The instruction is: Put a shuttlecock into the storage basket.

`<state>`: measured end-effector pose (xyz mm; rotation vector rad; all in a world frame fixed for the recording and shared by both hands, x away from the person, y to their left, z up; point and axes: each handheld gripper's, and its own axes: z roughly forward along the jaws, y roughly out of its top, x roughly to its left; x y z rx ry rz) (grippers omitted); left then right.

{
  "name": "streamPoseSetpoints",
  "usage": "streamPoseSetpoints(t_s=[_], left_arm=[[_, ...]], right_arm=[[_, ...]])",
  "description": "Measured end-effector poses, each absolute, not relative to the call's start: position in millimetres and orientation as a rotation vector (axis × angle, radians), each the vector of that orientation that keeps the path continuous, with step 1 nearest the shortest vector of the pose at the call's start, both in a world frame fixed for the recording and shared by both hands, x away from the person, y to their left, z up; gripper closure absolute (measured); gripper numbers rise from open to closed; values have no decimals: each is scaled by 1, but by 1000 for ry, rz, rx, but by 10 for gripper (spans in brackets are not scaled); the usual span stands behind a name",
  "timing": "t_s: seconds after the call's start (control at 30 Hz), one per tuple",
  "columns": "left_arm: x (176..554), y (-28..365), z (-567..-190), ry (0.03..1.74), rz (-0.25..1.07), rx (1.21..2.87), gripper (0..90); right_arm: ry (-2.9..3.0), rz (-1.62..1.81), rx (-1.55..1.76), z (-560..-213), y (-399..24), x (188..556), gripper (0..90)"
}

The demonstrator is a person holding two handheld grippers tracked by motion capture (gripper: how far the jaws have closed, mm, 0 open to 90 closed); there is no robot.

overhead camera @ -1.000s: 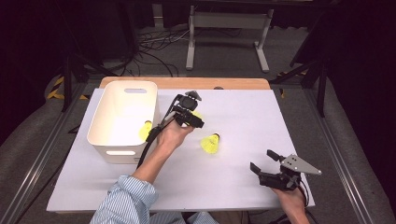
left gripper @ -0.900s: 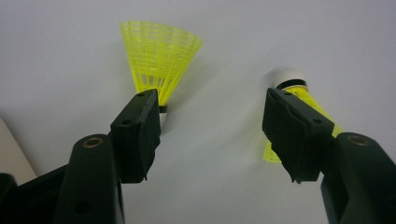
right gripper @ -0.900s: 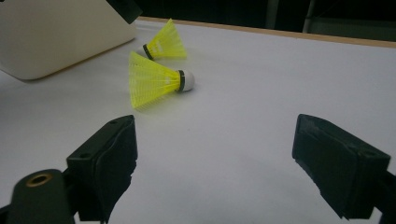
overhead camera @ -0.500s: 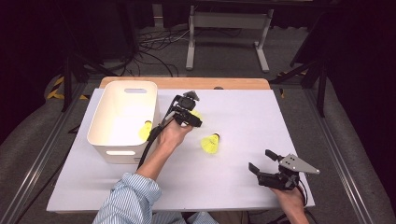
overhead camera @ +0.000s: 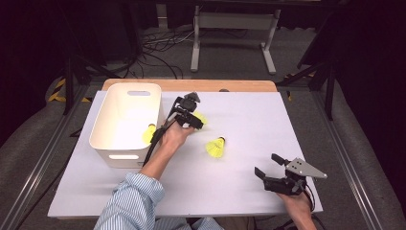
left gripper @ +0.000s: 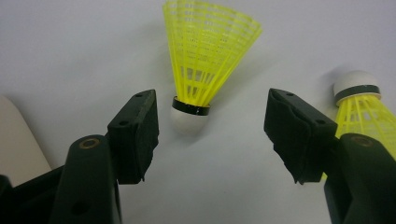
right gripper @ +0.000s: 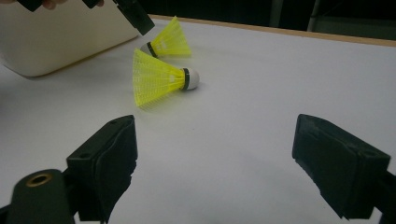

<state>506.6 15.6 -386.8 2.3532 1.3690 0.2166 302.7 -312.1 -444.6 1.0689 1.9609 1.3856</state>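
Observation:
A yellow shuttlecock (left gripper: 205, 60) with a white cork lies on the white table sheet (overhead camera: 249, 120), cork toward my left gripper (left gripper: 210, 100). That gripper is open, one jaw on each side of the cork and neither touching it. From above, the left gripper (overhead camera: 194, 120) sits just right of the white bin (overhead camera: 111, 125), over this shuttlecock (overhead camera: 201, 117). A second shuttlecock (overhead camera: 215, 147) (right gripper: 161, 77) lies mid-table. A third shuttlecock (overhead camera: 149, 134) shows at the bin's right wall; inside or outside, I cannot tell. My right gripper (overhead camera: 268, 165) (right gripper: 217, 126) rests open near the front right, nothing between its jaws.
The white sheet ends in a wooden table edge (overhead camera: 191, 85) at the back. Beyond it stand a grey metal frame (overhead camera: 232, 38) and cables on the floor. The left forearm in a striped sleeve (overhead camera: 134, 201) crosses the sheet beside the bin.
My left gripper has sunk a little toward the shuttlecock by the bin. The right gripper and both loose shuttlecocks have stayed put.

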Motion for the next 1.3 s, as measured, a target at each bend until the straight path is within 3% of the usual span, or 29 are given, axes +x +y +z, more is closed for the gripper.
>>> streamPoseSetpoints(t_s=[0.83,1.3], left_arm=[[524,10,-422,1424,176,2376,412],[526,11,-426,1421,187,2421,529]], right_arm=[[1965,1386,1065,-445,-312,302,144],[1967,1383,1062,-445,-311,303,145]])
